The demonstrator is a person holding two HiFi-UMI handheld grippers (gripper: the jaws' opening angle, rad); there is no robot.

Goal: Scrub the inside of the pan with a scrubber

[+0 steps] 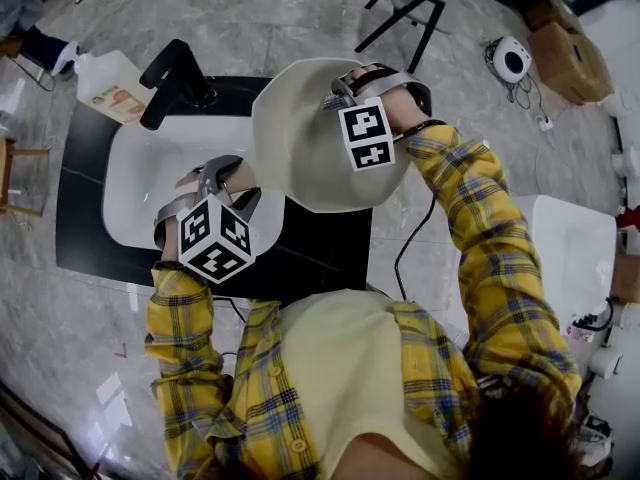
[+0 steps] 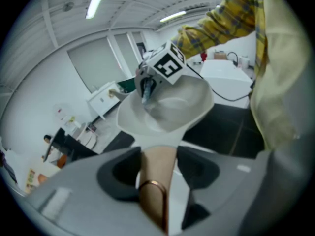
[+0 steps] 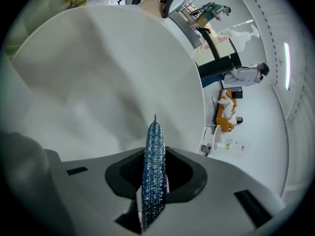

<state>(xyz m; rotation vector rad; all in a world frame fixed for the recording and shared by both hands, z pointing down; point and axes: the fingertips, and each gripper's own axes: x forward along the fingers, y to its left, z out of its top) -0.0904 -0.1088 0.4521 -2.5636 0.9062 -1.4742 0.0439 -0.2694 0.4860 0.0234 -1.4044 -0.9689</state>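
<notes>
The left gripper (image 2: 157, 167) is clenched on the pan's tan handle (image 2: 156, 178), which runs straight out between its jaws with a copper ring at the near end. Ahead of it and higher, the pale pan (image 2: 170, 107) is held tilted, its hollow turned back toward this gripper, above the white sink (image 1: 135, 173) that lies under and ahead of the left gripper. Farther right, the right gripper (image 3: 155, 175) is closed on a glittery blue scrubber (image 3: 153, 146), pinched edge-on so that its tip juts beyond the jaws. The pan's inner wall (image 3: 98, 82) fills the space just ahead of that tip, though I cannot tell whether the tip touches it. The scrubbing looks to be under way. To do it well, I judge the left grip must resist twisting, since pressure from the right will try to turn the pan about its handle. The scrubber would clean more if laid flatter to the wall than by its thin edge, and worked in overlapping rounds from rim to base, over the sink.
</notes>
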